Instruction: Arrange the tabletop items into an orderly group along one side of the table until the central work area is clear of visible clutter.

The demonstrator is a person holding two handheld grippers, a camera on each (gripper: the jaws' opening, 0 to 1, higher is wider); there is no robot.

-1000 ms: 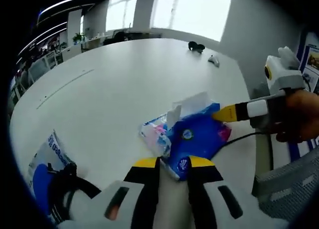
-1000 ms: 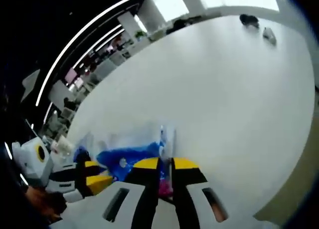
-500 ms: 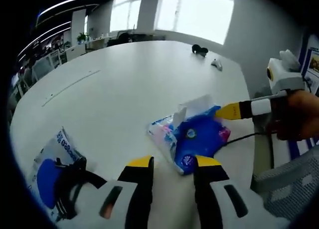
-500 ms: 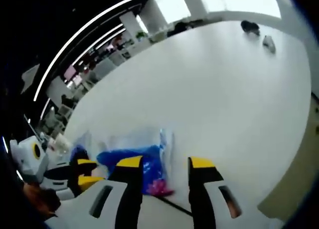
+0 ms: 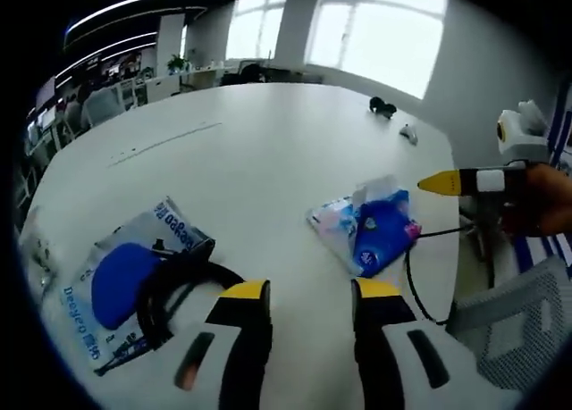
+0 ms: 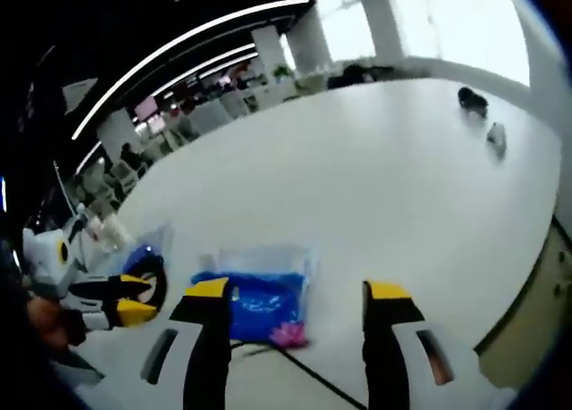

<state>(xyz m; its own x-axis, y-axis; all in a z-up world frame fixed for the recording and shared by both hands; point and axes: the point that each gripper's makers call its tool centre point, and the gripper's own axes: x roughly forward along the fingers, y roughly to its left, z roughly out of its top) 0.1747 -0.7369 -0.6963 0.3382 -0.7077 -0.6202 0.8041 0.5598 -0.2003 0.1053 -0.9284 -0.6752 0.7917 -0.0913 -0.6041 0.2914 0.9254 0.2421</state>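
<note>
With both grippers' jaws wide and empty, the tissue pack (image 5: 374, 234) lies released ahead of them; next, probably, the bagged item (image 5: 125, 276) left of the left gripper (image 5: 302, 296).

Bench (image 5: 259, 151): broad, white, rounded outline, plain matte top. Lying on it: a blue tissue pack (image 5: 371, 234) near the right-hand edge, white tissue standing up from its opening; a thin black cable (image 5: 413, 280) trails from beside it toward the bench edge. Well apart to the left, a clear bag with a blue item inside (image 5: 121, 280), a black looped cord (image 5: 183, 280) resting on it. At the far end, a small dark object (image 5: 383, 105) and a small grey object (image 5: 408, 134), near each other.
</note>
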